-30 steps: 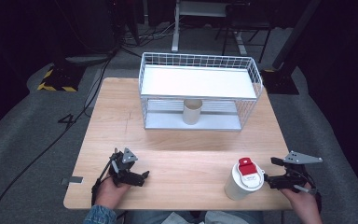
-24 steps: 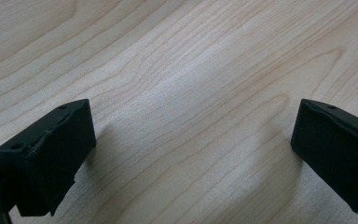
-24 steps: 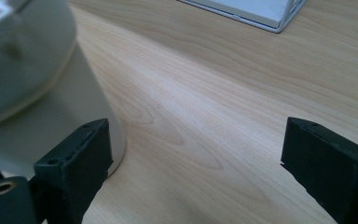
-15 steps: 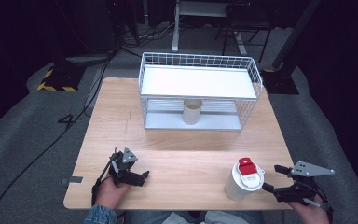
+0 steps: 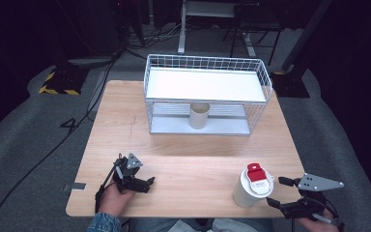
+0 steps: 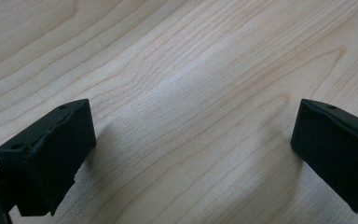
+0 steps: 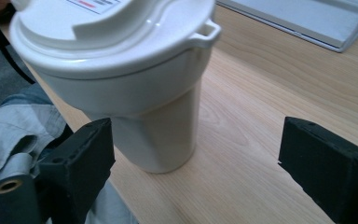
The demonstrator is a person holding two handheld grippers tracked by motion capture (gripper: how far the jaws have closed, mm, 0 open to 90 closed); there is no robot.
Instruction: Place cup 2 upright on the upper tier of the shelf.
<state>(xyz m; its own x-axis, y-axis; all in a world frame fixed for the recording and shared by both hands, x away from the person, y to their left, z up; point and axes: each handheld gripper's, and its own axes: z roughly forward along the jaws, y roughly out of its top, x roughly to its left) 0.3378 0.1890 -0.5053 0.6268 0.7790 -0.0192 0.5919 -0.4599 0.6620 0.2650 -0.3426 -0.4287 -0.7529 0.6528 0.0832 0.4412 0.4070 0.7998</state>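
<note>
— Moved since a second back?

— Drifted outward, the right tongs (image 5: 276, 191), off past the bench (image 5: 125, 125) edge and clear of the white lidded cup (image 5: 252, 186). Stayed put, the left tongs (image 5: 149, 182), near the front left corner.

— Meaning for the job?

— Probably a release and a withdrawal: cup left upright near the front right corner, touched by nothing.

— From above, counted?

— One lidded cup with a red tab, one plain open cup (image 5: 199, 115) on the lower shelf of one wire rack (image 5: 207, 84), two tongs.

— Through the left gripper view?

— Spread wide over bare wood (image 6: 186, 93), the left tongs (image 6: 193, 154); nothing between the jaws.

— And the right gripper view?

— Also released, the right tongs (image 7: 196, 168). Stood just ahead, toward the left jaw, one lidded cup (image 7: 135, 88), not gripped. Glimpsed beyond, the rack's base (image 7: 303, 18).
</note>
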